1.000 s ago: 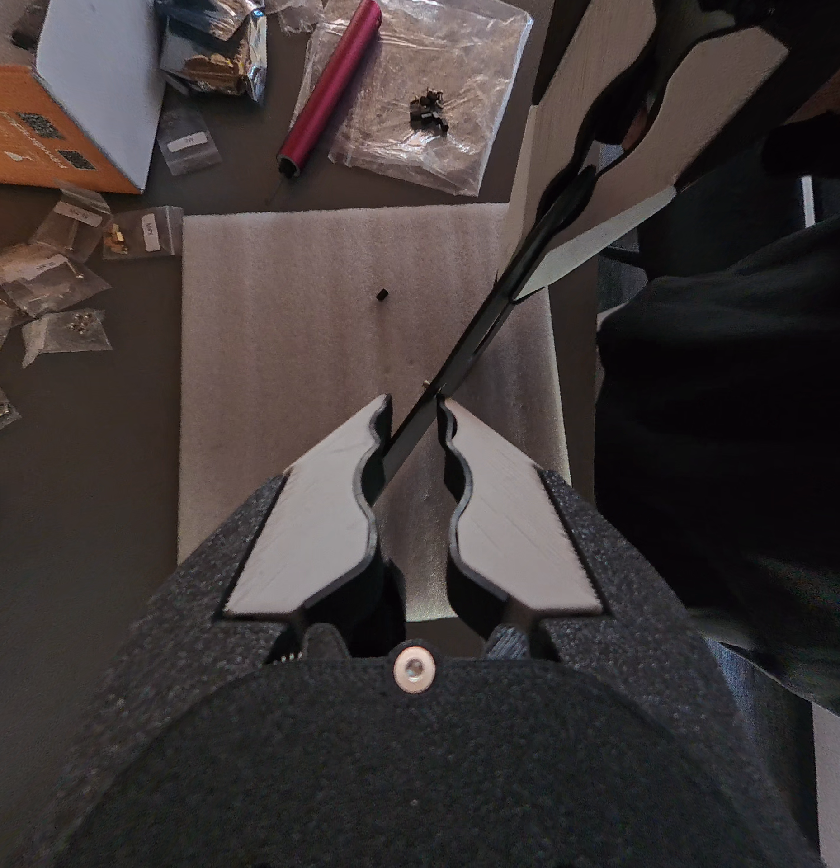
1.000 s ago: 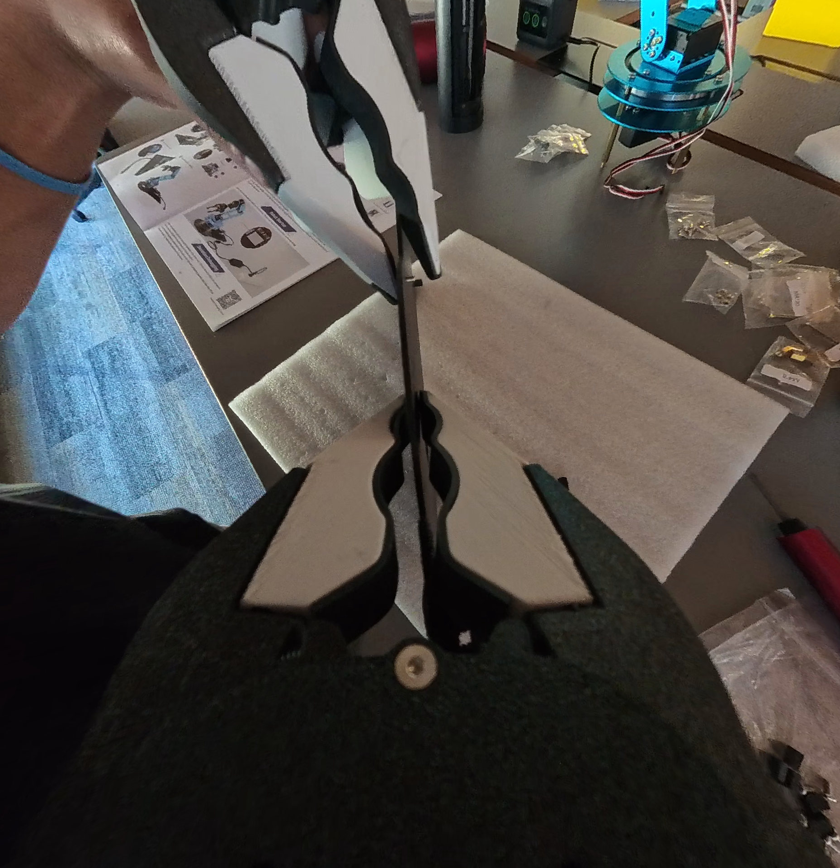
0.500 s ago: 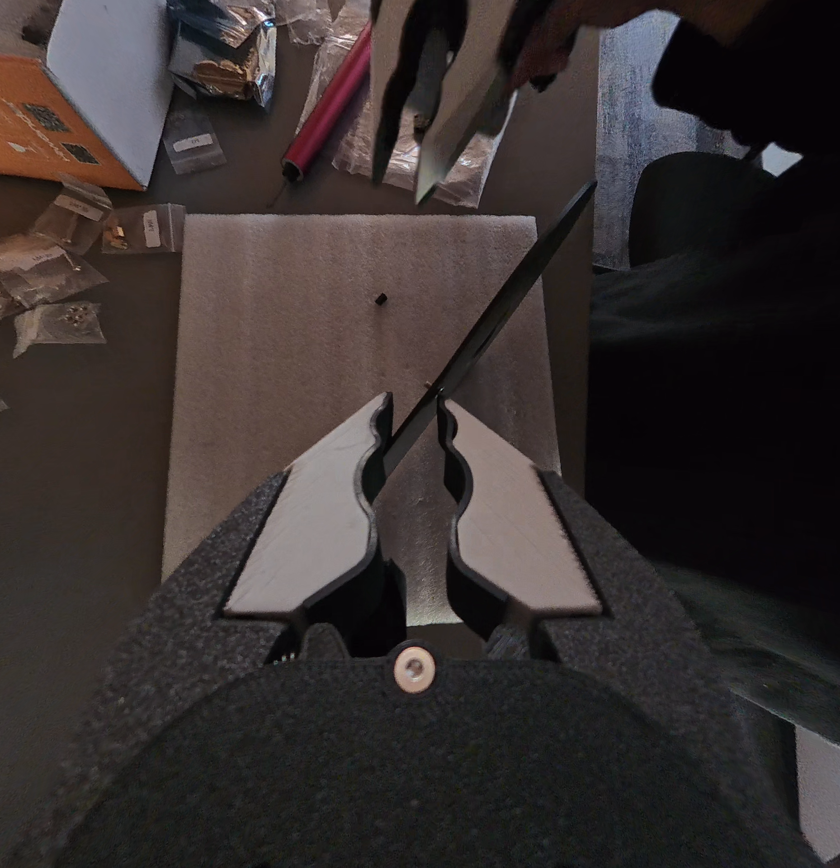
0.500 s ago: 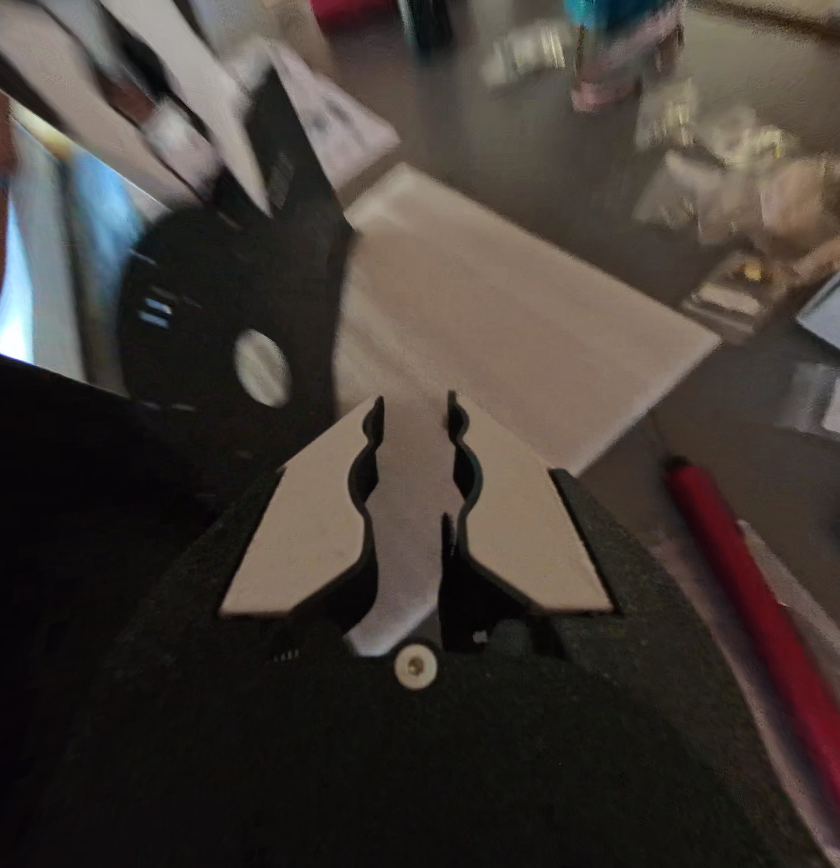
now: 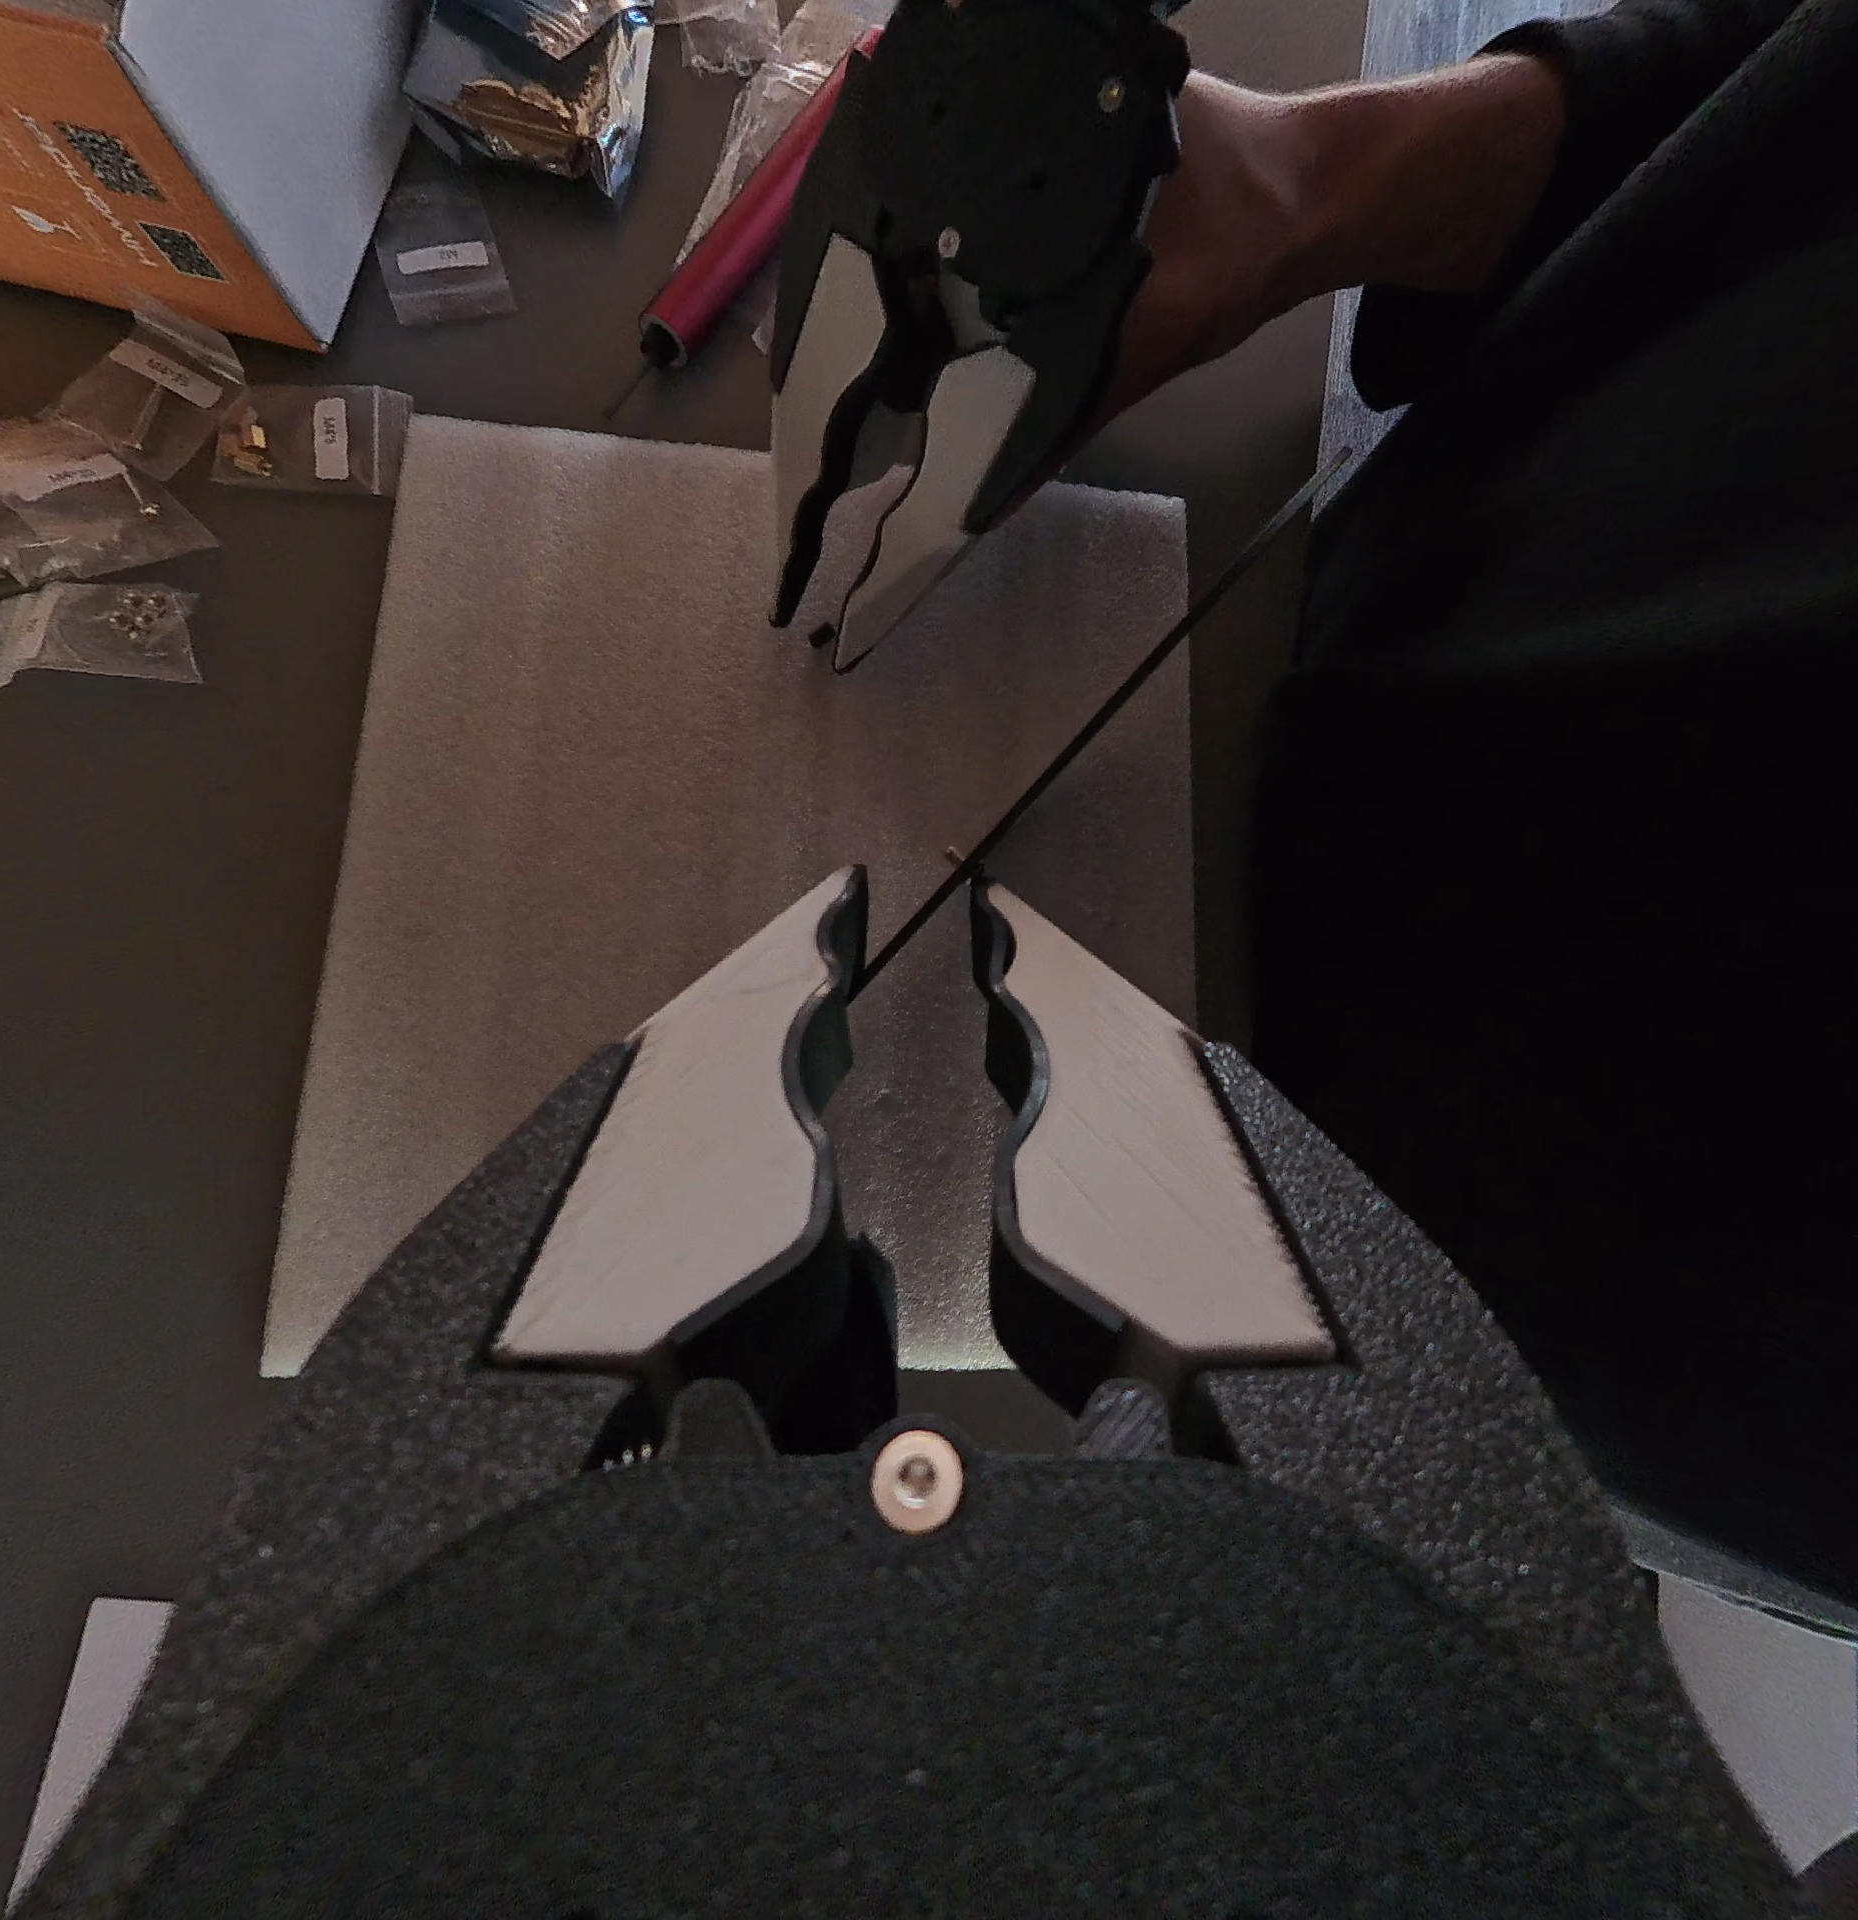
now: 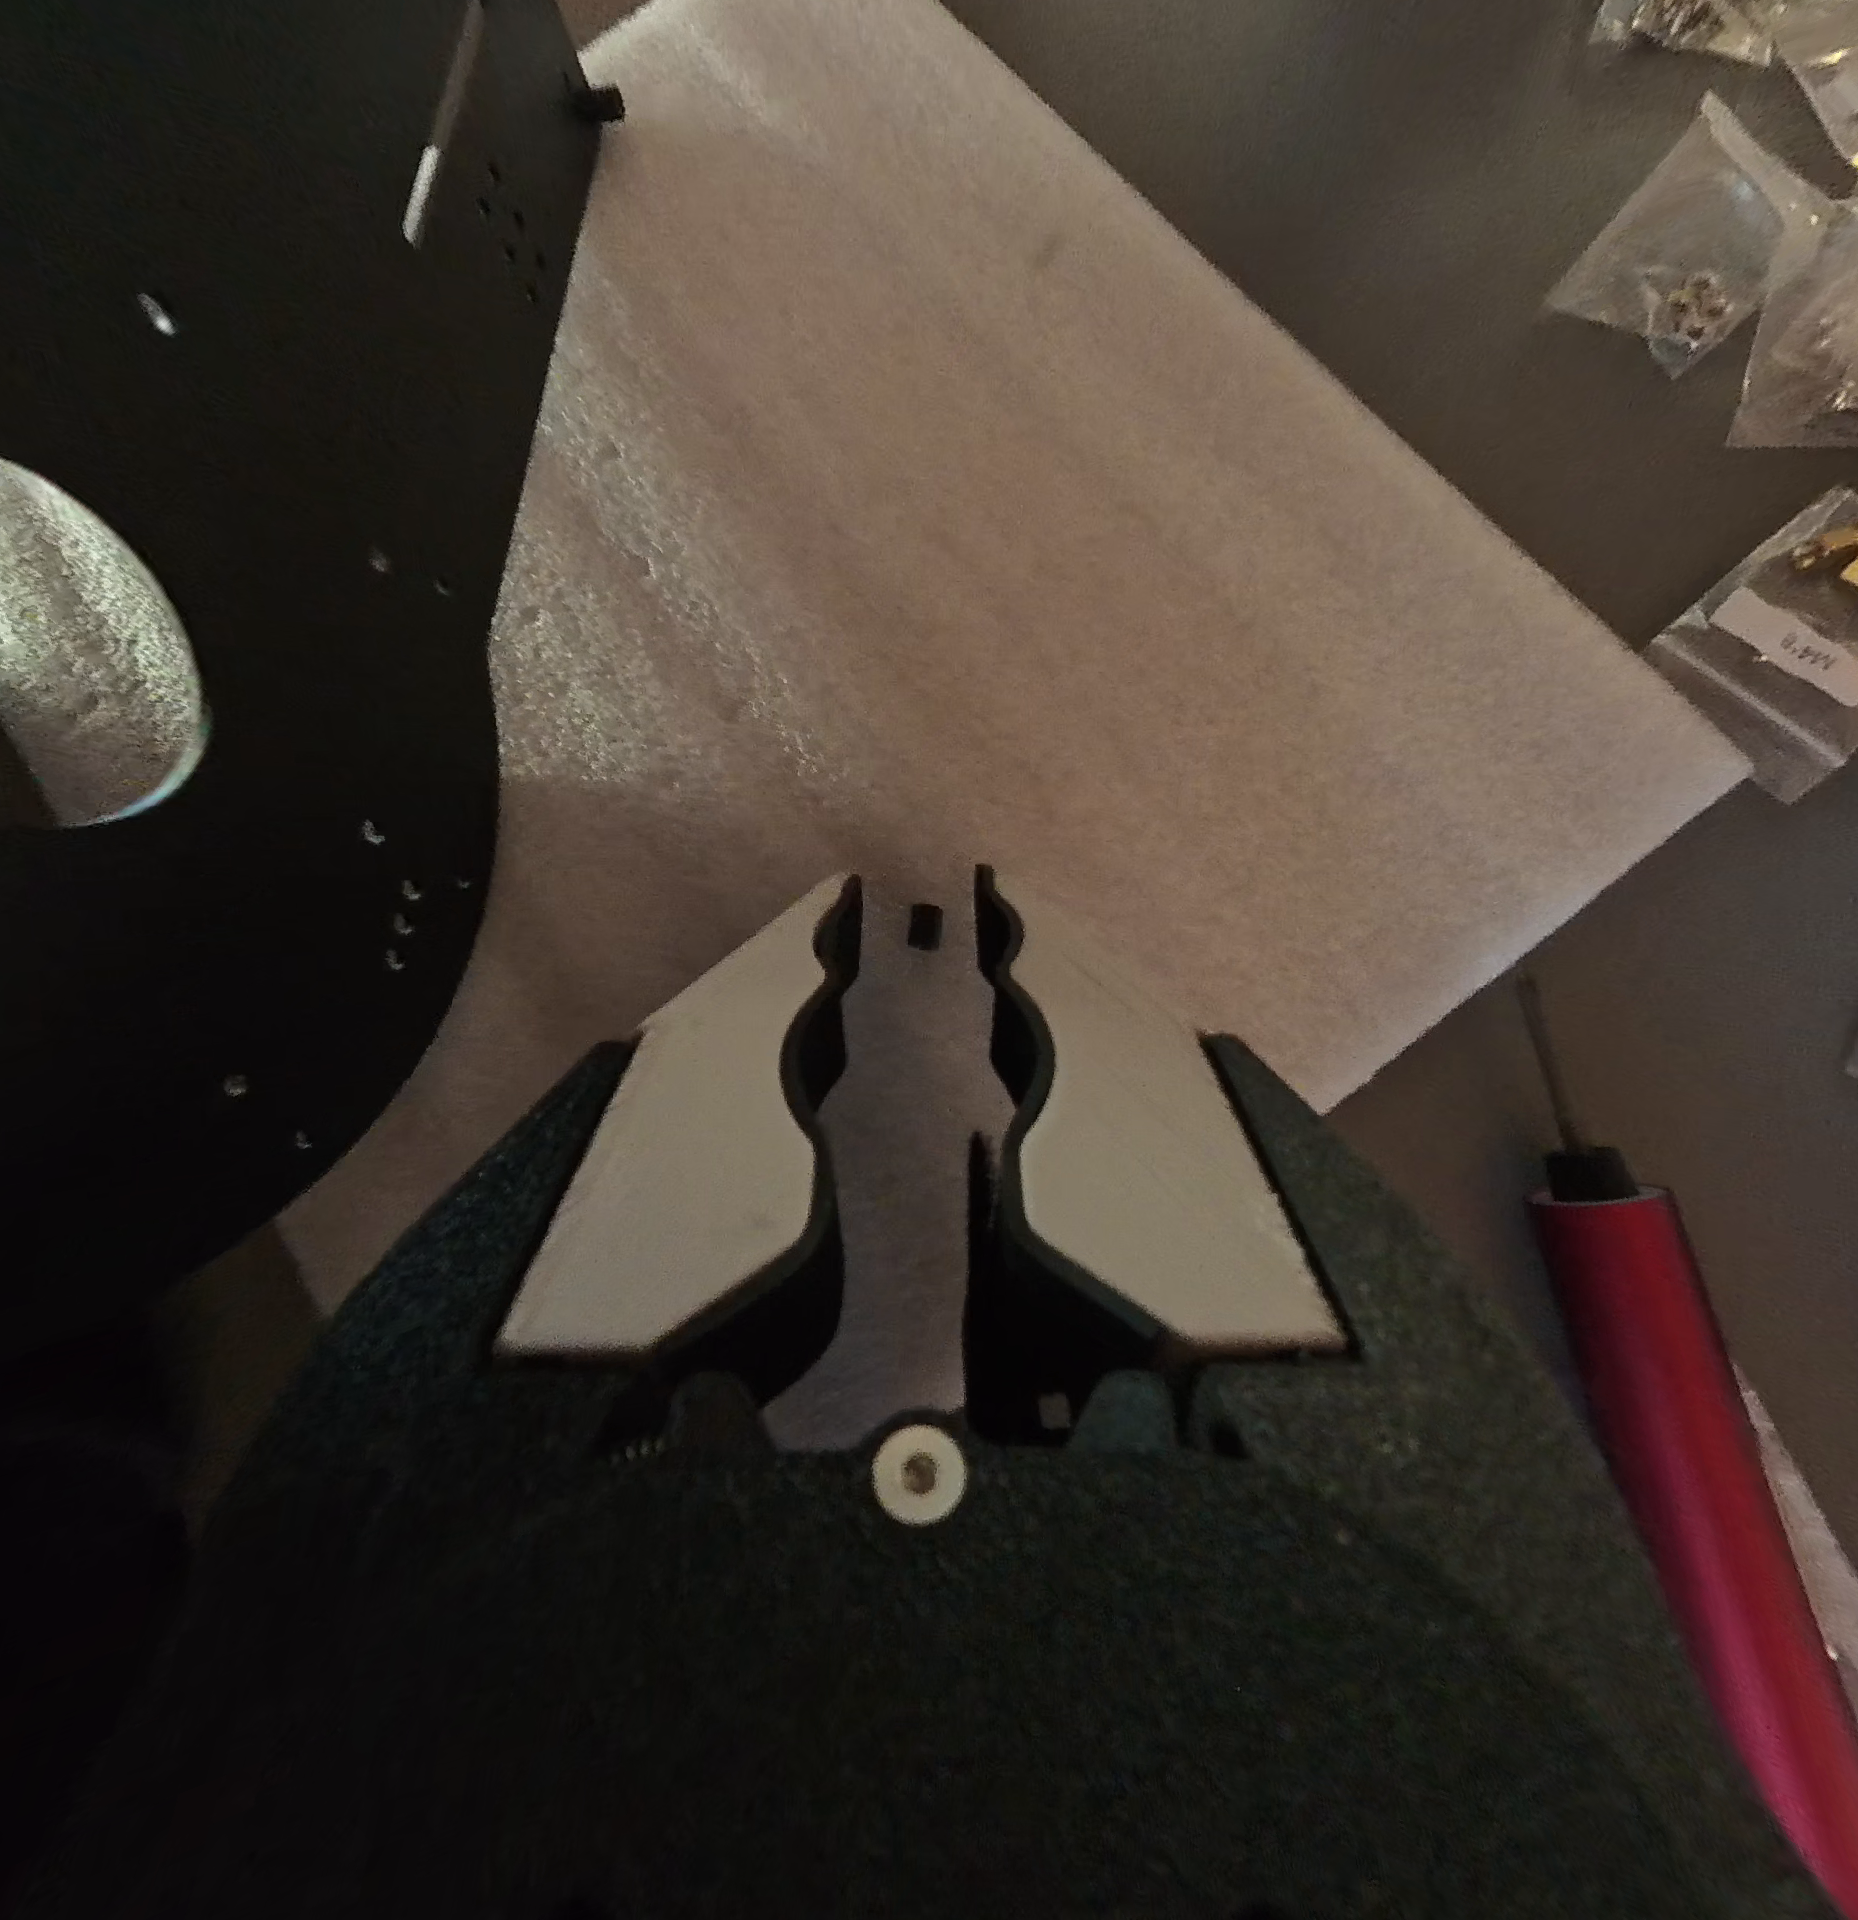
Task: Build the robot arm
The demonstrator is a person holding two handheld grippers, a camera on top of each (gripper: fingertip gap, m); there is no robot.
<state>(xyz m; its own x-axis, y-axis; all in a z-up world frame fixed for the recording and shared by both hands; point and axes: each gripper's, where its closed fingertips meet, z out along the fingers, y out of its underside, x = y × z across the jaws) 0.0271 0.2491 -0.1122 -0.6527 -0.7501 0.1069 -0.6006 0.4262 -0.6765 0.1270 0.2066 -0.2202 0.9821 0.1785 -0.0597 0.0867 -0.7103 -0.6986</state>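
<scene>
Left tool (image 5: 912, 894) clamps the edge of a thin black plate (image 6: 281, 540) held upright over the white foam sheet (image 5: 613, 790) on the desk (image 5: 146, 935), while right tool (image 6: 917, 896), spread and empty, straddles a tiny black nut (image 6: 921, 925) lying ungrabbed on the foam.

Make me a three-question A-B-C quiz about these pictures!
1. Where is the tiny black part? A) on the foam sheet, between the right claw's tips B) in a cup C) on the floor
2. What colour is the screwdriver handle? A) green B) red C) yellow
3. What is the left claw doing? A) holding nothing B) gripping a spoon C) gripping the black plate
Answers: A, it lies on foam between the tips; B, the handle is red; C, the plate sits between its fingers.
</scene>
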